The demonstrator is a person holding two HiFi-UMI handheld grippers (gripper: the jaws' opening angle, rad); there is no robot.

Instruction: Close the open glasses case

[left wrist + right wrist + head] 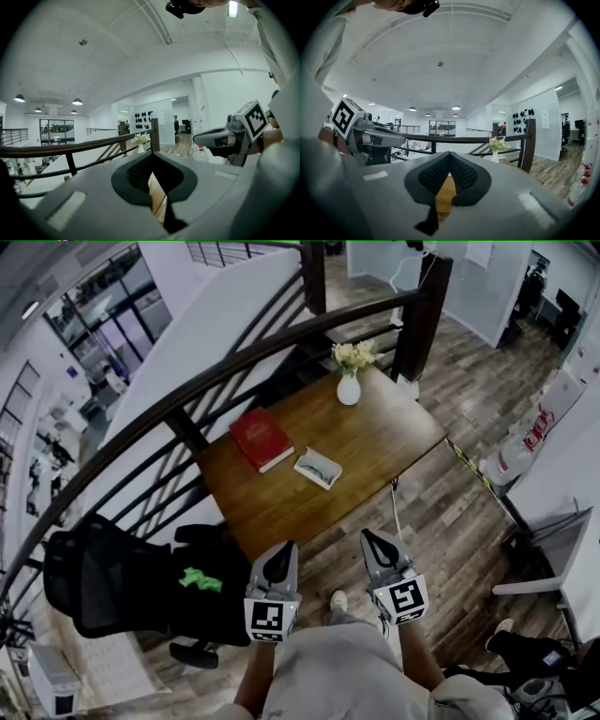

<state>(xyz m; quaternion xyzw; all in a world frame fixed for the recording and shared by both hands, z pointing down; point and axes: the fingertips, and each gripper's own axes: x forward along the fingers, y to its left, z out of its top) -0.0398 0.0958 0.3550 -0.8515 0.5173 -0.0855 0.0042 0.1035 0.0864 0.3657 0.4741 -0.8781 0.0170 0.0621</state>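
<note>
The open glasses case [318, 468], white with glasses lying inside, rests in the middle of the wooden table [375, 442]. In the head view both grippers are held low, short of the table's near edge and well away from the case. The left gripper [280, 555] and the right gripper [376, 540] point toward the table side by side. In each gripper view the jaw tips meet, the left gripper [152, 153] and the right gripper [450, 153] holding nothing. The case is hidden in both gripper views; only a sliver of table wood [445, 194] shows below the jaws.
A red book [262, 438] lies left of the case. A white vase with flowers [349, 381] stands at the table's far end. A dark railing [234, 362] runs behind the table. A black office chair [122, 582] carrying a green item [202, 579] stands at the left.
</note>
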